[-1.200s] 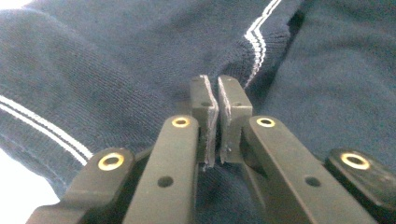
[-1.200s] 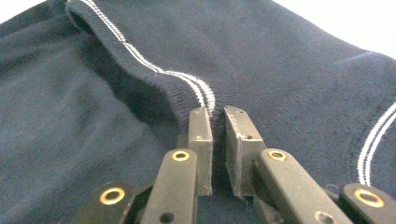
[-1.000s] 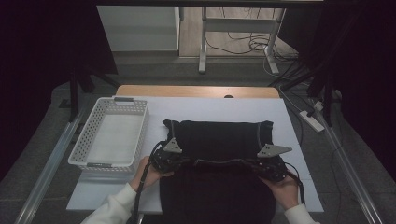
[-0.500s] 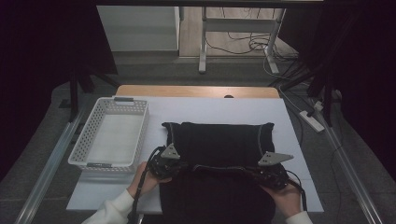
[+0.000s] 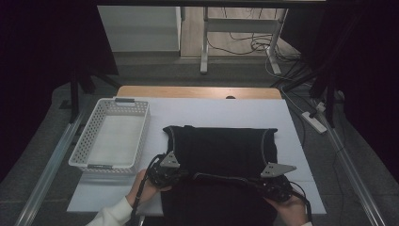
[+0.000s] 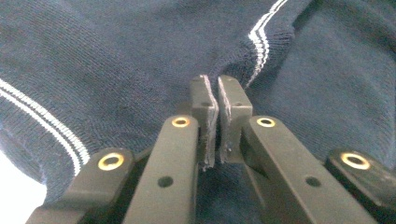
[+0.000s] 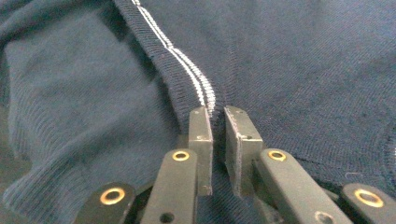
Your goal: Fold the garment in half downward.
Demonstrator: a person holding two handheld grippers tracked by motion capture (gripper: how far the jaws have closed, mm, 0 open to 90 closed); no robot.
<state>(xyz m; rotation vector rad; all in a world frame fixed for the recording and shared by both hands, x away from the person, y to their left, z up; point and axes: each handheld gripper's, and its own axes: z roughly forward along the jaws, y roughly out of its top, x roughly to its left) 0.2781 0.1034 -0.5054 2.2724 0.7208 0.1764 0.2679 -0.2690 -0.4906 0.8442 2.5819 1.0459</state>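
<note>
A dark navy knitted sweater with thin white stripes [image 5: 221,155] lies flat on the white table [image 5: 221,115], just right of the white perforated plastic basket [image 5: 113,136]. Its long axis runs away from the person — the far edge faces the table's back, the near part drapes over the front edge. The left gripper [image 5: 170,175] and right gripper [image 5: 275,186] each pinch a fold of the knit, jaws nearly closed on cloth — one at each side.

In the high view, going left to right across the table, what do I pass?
white basket → left gripper → dark sweater → right gripper → power strip, off the table's right edge
</note>
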